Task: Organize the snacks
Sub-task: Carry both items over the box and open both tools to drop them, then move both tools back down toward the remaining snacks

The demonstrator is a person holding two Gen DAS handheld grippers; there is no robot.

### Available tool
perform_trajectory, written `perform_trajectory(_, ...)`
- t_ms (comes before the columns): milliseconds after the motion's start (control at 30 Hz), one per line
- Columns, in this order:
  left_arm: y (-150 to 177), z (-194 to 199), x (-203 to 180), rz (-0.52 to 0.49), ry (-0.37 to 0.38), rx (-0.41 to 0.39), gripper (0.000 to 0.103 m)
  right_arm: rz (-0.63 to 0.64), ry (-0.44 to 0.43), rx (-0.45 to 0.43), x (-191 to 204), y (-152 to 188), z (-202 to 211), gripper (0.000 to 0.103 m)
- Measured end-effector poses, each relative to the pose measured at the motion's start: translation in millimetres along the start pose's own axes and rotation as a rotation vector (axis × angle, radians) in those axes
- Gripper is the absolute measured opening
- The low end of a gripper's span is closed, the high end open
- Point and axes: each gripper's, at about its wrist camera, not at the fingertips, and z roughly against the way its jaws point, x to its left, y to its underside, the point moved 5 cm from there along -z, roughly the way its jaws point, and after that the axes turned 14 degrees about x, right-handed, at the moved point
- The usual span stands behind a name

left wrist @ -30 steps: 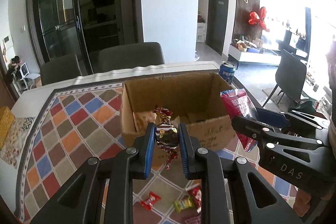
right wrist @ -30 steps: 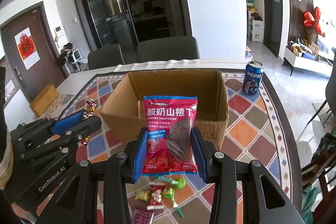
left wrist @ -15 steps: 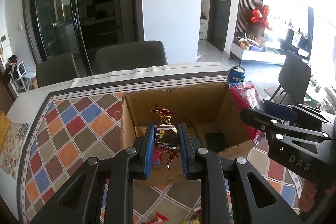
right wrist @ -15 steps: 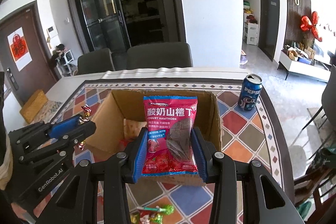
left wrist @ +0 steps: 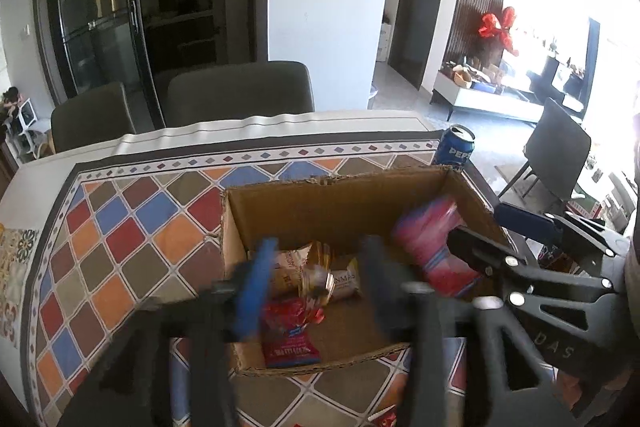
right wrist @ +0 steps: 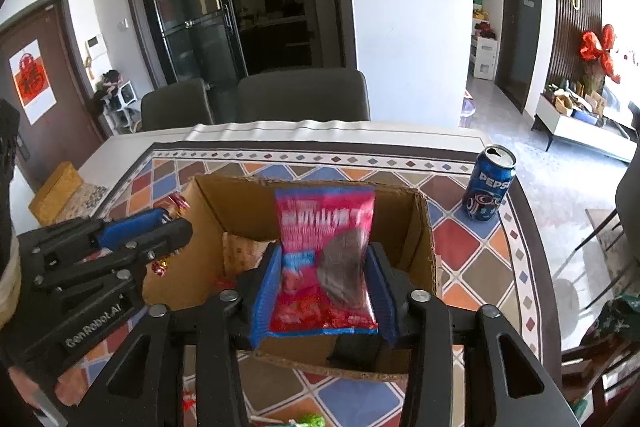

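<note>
Now both grippers hang over the cardboard box (right wrist: 424,227): right gripper (right wrist: 324,295) pinches the upright hawthorn packet (right wrist: 324,247), while left gripper (left wrist: 312,283), blurred, spreads wide, candy (left wrist: 318,277) loose between its fingers

Left wrist view: left tool (left wrist: 316,279) motion-blurred; jaw spacing and any contact with the gold-wrapped candy (left wrist: 318,281) unreadable. Red-blue snack bag (right wrist: 324,259) print smeared in right view. Pepsi can (left wrist: 454,147) base hidden behind cardboard box (left wrist: 340,187).
</note>
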Motion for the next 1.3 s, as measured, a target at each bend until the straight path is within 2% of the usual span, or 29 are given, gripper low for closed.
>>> perform_trajectory(33,3,4,0,-0.002,-0.011,-0.011,0.055,-0.005,0.007,0.000,0,1,0,0.060)
perform_trajectory(167,16,13,-2,-0.023,-0.046,-0.023,0.056,-0.002,0.023,-0.020,-2,10,8,0.060)
perform_trajectory(733,83,67,-23,-0.092,-0.078,-0.110,0.058,0.049,-0.019,-0.074,15,76,57,0.060)
perform_trajectory(1067,125,60,-28,-0.091,-0.038,-0.060,0.058,0.050,-0.042,-0.033,20,118,53,0.060)
perform_trajectory(1300,154,44,-31,-0.094,-0.014,0.004,0.058,0.055,-0.058,0.039,23,146,38,0.060)
